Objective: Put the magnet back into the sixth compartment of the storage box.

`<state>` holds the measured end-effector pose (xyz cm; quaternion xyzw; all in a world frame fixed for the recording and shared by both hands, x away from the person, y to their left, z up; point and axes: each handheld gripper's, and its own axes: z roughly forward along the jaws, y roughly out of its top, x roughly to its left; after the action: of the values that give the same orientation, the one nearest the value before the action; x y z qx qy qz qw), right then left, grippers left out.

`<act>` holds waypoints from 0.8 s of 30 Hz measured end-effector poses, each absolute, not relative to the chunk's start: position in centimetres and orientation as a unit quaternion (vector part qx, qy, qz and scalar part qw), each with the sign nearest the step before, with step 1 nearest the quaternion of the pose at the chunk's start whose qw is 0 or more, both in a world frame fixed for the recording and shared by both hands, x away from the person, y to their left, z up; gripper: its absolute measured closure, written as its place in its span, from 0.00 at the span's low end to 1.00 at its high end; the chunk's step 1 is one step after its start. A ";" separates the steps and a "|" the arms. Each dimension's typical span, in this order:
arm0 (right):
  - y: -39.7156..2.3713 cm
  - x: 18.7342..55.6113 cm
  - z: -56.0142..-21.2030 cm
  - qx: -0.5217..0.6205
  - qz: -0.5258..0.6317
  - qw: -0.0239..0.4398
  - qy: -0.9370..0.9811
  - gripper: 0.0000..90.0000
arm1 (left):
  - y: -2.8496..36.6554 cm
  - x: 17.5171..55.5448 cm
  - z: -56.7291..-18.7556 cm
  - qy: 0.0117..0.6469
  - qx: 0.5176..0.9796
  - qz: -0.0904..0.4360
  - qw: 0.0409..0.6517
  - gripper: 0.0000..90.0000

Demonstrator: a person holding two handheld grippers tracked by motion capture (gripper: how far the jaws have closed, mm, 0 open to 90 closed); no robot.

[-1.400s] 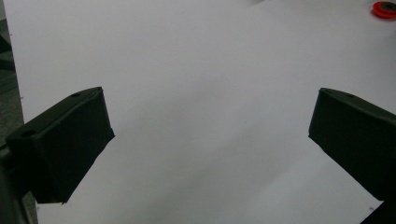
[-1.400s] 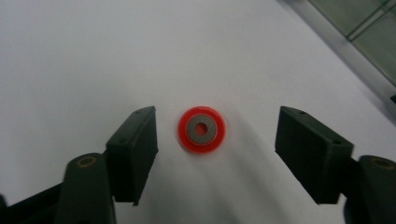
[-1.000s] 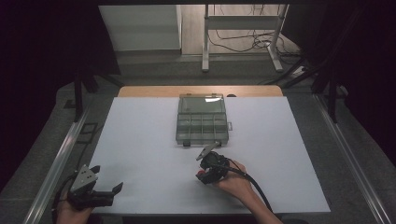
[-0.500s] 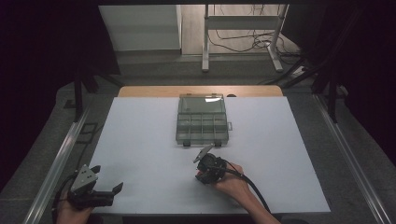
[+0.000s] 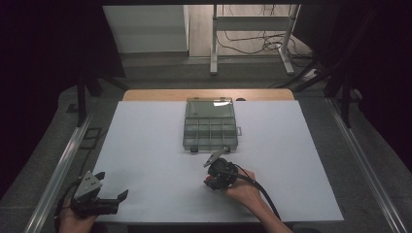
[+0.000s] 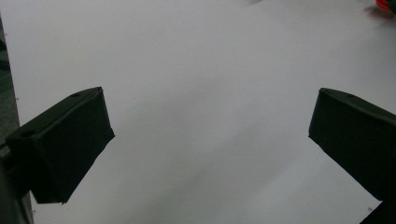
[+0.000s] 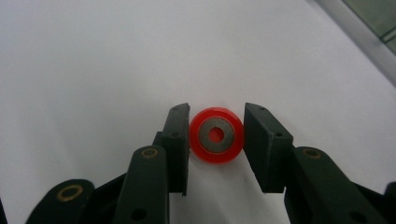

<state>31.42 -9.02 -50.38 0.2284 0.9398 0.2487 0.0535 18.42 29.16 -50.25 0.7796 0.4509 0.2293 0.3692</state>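
The right gripper (image 7: 215, 140) pinches a red wheel with a grey metal hub (image 7: 216, 136) at frame centre, flat on the white table sheet (image 7: 93, 70), apparently for transfer to the clear compartment box (image 5: 210, 127). The left gripper (image 6: 210, 144) idles at lower left, jaws spread, holding nothing.

Red wheel (image 5: 208, 180) barely visible under right gripper (image 5: 214, 175); organiser box (image 5: 210, 127) contents indistinct.
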 end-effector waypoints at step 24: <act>-10.0 32.2 -48.4 0.238 0.285 0.060 0.926 0.69 | 29.1 18.4 -50.2 0.448 0.781 0.231 0.367 0.00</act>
<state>32.18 -10.05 -48.41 0.2383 0.9265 0.2850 0.0600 18.37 29.10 -50.24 0.7814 0.4485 0.2314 0.3671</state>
